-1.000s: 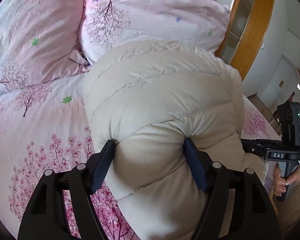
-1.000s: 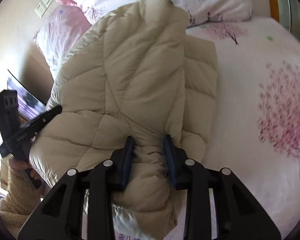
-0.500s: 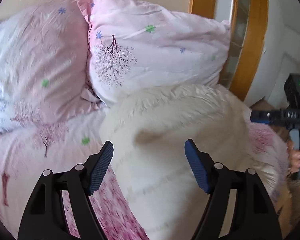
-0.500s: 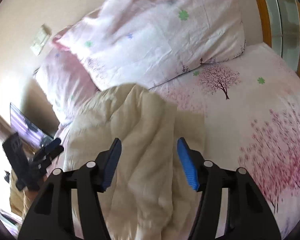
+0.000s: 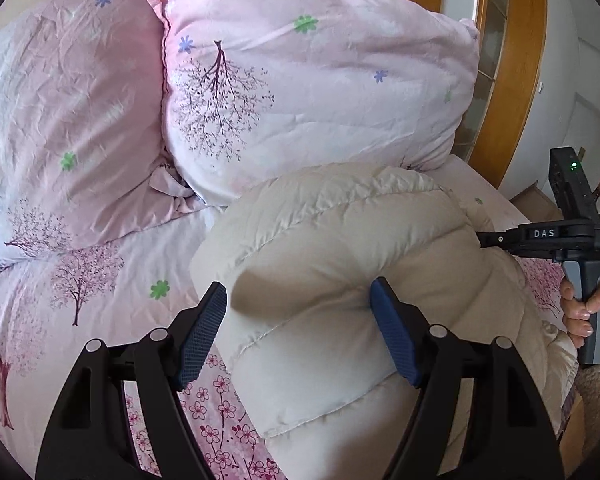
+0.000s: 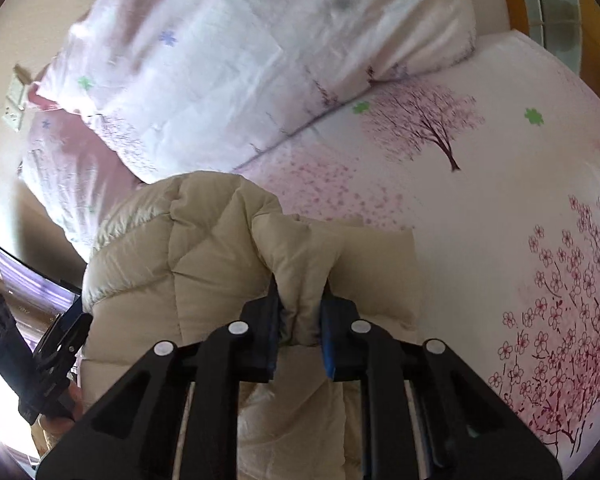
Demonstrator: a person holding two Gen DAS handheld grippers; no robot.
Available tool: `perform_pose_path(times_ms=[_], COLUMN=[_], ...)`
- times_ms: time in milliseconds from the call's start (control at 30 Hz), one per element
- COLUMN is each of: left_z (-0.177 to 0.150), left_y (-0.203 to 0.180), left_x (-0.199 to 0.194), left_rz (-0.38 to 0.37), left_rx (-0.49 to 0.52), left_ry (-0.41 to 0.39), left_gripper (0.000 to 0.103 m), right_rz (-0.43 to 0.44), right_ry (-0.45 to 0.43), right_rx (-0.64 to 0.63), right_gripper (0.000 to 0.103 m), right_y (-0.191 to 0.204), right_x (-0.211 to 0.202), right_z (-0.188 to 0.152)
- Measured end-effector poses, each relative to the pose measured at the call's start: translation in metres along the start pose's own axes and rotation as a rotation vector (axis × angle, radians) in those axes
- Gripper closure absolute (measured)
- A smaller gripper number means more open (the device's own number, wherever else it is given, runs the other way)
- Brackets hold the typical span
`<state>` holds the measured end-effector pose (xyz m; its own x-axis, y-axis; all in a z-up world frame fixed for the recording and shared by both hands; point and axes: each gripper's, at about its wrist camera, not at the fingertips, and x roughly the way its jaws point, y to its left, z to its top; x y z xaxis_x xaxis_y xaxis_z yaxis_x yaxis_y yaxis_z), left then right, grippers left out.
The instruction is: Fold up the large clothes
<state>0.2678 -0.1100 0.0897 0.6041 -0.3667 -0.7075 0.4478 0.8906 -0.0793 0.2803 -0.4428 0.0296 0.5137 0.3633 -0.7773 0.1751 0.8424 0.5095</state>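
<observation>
On bed [image 5: 112, 248], below crumpled pink pillows [image 5: 308, 80]: puffy cream quilted jacket [image 5: 340, 240], glossy, stitched in fat channels, bunched into rounded fold; left gripper [image 5: 300, 332] wide apart, black arms, ribbed blue pads, straddling a bulge, only one pad touching; right gripper [image 6: 300, 312] just narrowed, pinching a jacket ridge.

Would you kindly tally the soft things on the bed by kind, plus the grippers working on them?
Pillows: 2, a pinker pillow and a paler pillow
Beige puffer jacket: 1
Grippers: 2, the left gripper open around a jacket fold, the right gripper clamped on the jacket after just closing
Total: 5
</observation>
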Motion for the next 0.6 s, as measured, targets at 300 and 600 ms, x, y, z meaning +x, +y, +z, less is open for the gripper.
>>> perform_pose_path(times_ms=[300,600], left_z=[-0.012,-0.012], left_y=[0.000,0.008], left_x=[0.028,-0.022], left_rz=[0.003,-0.064], left_rx=[-0.008,-0.061], left_ry=[0.071,-0.038], left_gripper=[0.028,0.029], right_rz=[-0.074,-0.063], right_ry=[0.045,-0.148], right_rx=[0.004,-0.084], right_gripper=[0.078,0.063], right_y=[-0.003,0.011], right_x=[0.021,-0.050], right_z=[-0.006,-0.034])
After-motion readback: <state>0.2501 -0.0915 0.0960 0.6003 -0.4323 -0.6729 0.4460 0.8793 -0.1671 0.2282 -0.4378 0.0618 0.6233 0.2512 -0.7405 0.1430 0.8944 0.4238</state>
